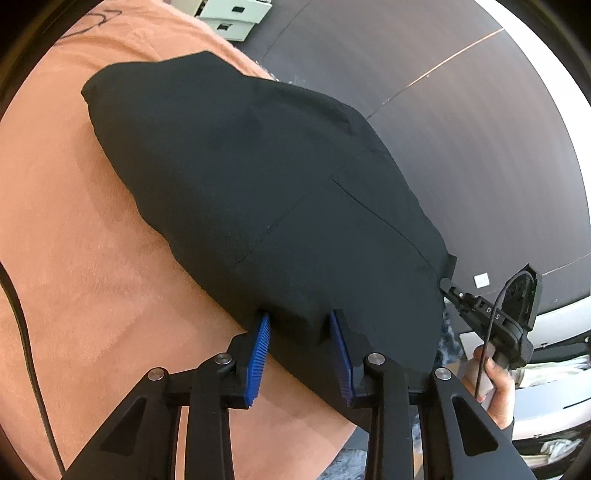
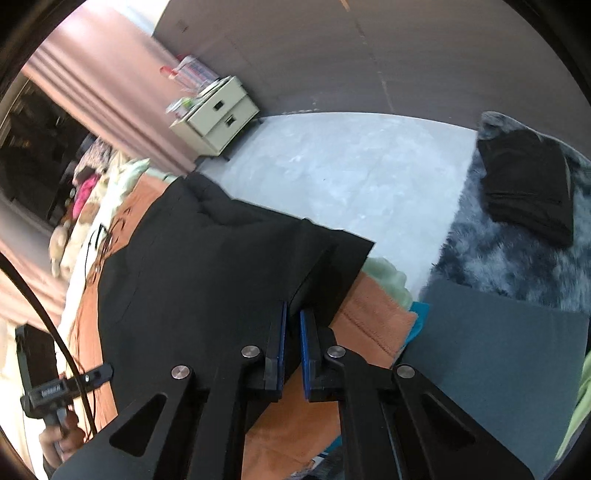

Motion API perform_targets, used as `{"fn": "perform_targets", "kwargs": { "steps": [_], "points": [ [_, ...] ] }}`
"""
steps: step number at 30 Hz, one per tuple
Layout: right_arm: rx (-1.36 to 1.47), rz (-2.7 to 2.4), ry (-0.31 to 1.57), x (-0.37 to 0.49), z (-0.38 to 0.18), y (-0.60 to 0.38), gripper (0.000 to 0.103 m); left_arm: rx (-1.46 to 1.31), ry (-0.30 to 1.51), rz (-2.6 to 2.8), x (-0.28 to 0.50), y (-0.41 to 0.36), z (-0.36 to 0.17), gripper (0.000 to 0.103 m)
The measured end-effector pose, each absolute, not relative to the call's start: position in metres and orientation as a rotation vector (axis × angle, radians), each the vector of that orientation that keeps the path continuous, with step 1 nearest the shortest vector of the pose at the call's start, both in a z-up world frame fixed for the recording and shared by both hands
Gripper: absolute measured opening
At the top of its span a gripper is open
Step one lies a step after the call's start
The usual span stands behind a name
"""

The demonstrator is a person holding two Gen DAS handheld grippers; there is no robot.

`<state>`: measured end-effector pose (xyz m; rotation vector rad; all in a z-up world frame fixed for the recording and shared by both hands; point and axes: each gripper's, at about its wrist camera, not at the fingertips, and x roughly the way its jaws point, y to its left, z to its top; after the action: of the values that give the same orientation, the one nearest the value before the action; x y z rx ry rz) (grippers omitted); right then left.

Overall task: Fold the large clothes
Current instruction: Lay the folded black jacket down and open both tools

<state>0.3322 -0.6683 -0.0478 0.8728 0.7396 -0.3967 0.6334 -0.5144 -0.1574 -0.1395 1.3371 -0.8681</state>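
Both grippers hold the garment's [image 1: 258,177] near hem over the blanket [image 1: 85,229], left gripper [image 1: 301,332] part-open, right gripper [image 2: 292,332] pinched nearly closed; soft, limp cloth, best taken at corners.

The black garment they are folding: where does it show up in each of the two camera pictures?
Left wrist view: the black garment fills the middle, lying on the orange blanket.
Right wrist view: it spreads across the centre-left, its edge pinched by the right gripper.
Shared landmark: the pale drawer unit, top centre in the left view, upper left in the right view.
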Motion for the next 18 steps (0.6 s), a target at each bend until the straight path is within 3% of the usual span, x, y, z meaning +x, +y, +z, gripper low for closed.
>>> {"fn": "perform_targets", "kwargs": {
  "steps": [10,12,13,14,18],
  "points": [
    [0.936,-0.318,0.654,0.284,-0.025,-0.644,0.008,-0.132,1.266,-0.873,0.602,-0.464,-0.109,0.036],
    [0.904,-0.321,0.635,0.269,-0.015,-0.633,0.030,-0.123,1.249,-0.869,0.591,-0.453,-0.098,0.039],
    [0.884,-0.323,0.621,0.261,-0.007,-0.626,0.055,-0.117,1.238,-0.870,0.584,-0.447,-0.092,0.040],
    [0.867,-0.330,0.606,0.253,-0.003,-0.619,0.074,-0.113,1.224,-0.873,0.577,-0.441,-0.085,0.044],
    [0.793,-0.325,0.585,0.230,0.017,-0.592,0.076,-0.106,1.144,-0.870,0.553,-0.421,-0.059,0.070]
  ]
}}
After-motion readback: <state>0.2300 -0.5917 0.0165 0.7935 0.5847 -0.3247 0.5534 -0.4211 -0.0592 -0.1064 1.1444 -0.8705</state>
